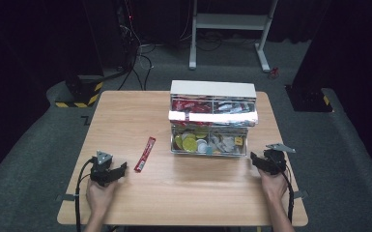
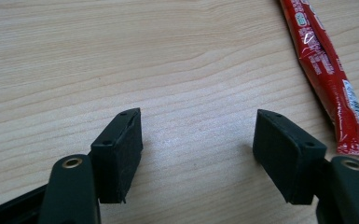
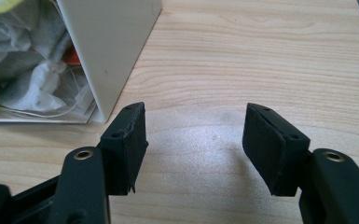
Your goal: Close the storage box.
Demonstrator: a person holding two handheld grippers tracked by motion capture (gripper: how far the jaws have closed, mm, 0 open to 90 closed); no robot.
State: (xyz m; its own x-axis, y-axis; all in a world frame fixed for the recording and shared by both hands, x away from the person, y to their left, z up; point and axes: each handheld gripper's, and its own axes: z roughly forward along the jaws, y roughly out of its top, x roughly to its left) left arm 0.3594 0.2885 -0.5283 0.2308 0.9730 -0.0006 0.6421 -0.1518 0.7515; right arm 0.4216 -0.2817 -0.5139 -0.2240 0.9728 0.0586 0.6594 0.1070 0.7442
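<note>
A long red sachet [image 1: 145, 154] lies flat on the wooden table [image 1: 125, 116], left of a white two-tier organiser box [image 1: 213, 118] holding packets and small round capsules. My left gripper [image 1: 118, 170] rests low at the table's front left, open and empty; in its own view the red sachet [image 2: 328, 70] lies just beyond and beside one fingertip, apart from it. My right gripper [image 1: 254, 159] rests at the front right, open and empty. The organiser's white side wall [image 3: 112, 49] stands just ahead of the right gripper [image 3: 193, 142], with tea bags behind its clear front.
The table's front and right edges are close to both hands. A white metal stand [image 1: 232, 24] and cables lie on the grey floor beyond the table. Yellow-black striped bases [image 1: 79, 94] sit on the floor at back left.
</note>
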